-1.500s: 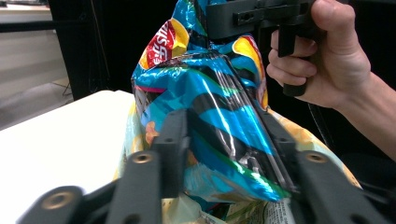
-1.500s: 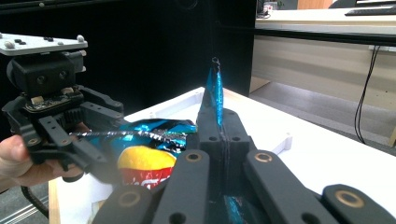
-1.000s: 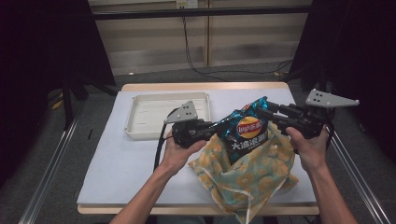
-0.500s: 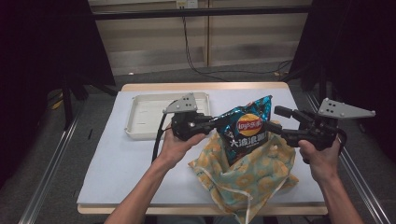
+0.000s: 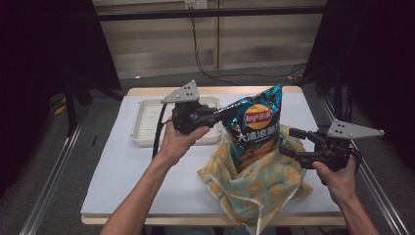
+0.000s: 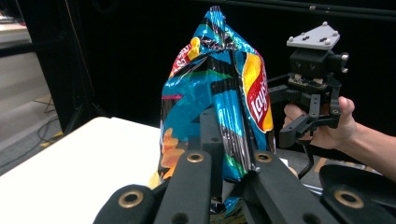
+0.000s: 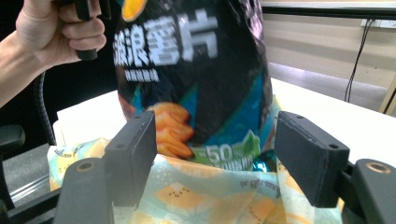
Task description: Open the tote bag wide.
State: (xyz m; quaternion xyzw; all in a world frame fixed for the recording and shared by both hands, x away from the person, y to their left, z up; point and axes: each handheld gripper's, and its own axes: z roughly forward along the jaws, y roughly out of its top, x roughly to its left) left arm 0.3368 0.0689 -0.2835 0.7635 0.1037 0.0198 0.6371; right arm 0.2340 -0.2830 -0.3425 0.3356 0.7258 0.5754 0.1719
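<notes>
One chip bag (image 5: 254, 129) stands upright, pinched by left gripper (image 5: 215, 114); right gripper (image 5: 292, 142) gapes empty.

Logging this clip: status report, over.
Left gripper shut on chip bag. Right gripper open, jaws just opened. Bag's bottom sits in cloth bag. Nothing blocking.

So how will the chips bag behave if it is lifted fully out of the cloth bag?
The chips bag looks puffed, so probably light. Its crinkled foil may slip or crush where the left gripper pinches it. The cloth bag looks limp and may sag.
</notes>
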